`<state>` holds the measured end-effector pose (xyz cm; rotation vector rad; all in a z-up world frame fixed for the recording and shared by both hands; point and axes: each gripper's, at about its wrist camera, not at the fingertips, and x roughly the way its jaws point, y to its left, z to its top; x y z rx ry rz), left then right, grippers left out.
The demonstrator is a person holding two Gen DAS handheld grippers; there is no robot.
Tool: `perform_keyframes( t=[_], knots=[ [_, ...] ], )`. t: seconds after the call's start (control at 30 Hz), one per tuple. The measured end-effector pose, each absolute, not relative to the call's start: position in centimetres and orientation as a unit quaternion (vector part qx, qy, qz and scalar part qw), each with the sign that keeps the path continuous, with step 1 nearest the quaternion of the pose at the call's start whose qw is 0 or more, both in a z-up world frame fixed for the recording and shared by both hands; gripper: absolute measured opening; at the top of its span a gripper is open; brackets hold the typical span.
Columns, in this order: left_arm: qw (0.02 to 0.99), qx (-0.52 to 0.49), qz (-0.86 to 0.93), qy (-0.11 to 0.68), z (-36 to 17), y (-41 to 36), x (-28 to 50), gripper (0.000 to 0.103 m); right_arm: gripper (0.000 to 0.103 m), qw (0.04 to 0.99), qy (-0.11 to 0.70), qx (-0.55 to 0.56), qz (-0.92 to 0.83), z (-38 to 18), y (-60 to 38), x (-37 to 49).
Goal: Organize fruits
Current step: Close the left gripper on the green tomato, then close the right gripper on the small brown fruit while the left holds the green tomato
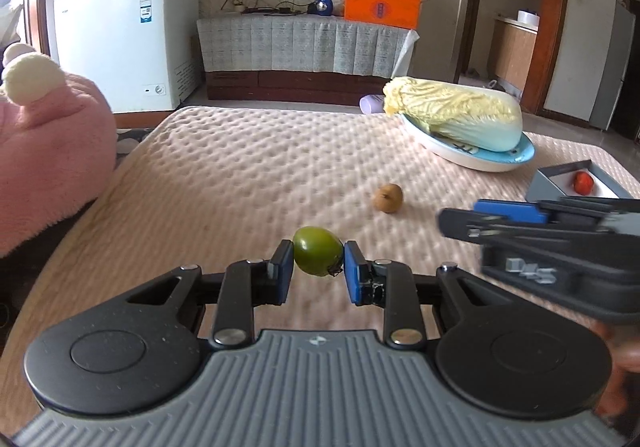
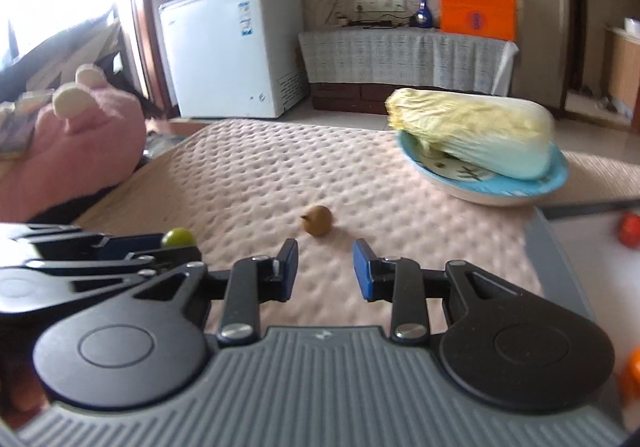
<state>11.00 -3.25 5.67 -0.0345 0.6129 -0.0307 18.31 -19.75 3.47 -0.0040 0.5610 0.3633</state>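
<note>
A small green fruit point(image 1: 318, 256) hangs just above the quilted bed cover point(image 1: 240, 167), and my left gripper point(image 1: 318, 261) is shut on it, blue pads pressing both sides. From the right wrist view the same green fruit point(image 2: 178, 237) shows at the tip of the left gripper point(image 2: 172, 247). A brown fruit point(image 1: 388, 198) lies loose on the cover ahead; in the right wrist view the brown fruit point(image 2: 319, 221) lies just beyond my right gripper point(image 2: 325, 267), which stands open and empty. A grey box point(image 1: 560, 175) at the right holds a red fruit point(image 1: 583, 183).
A Chinese cabbage point(image 1: 456, 113) rests on a blue plate point(image 1: 480, 163) at the far right. A pink plush toy point(image 1: 48, 151) fills the left edge of the bed. The grey box wall point(image 2: 556, 259) is close on the right, with an orange fruit point(image 2: 632, 371) inside.
</note>
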Motion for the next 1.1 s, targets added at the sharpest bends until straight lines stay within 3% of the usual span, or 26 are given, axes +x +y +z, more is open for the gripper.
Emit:
perform_keyframes(
  t=[0.67, 0.93, 1.1],
  knots=[
    [0.955, -0.046, -0.005, 0.294, 6.2, 0.5, 10.6, 0.032, 0.036, 0.943, 0.302, -0.02, 0.138, 0.5, -16.0, 24.9],
    [0.955, -0.047, 0.0, 0.293, 6.2, 0.8, 10.6, 0.032, 0.027, 0.942, 0.305, -0.014, 0.139, 0.6, -16.4, 25.2],
    [0.956, -0.041, -0.006, 0.291, 6.3, 0.7, 10.4, 0.032, 0.027, 0.938, 0.312, -0.027, 0.15, 1.5, -17.4, 23.6]
  ],
)
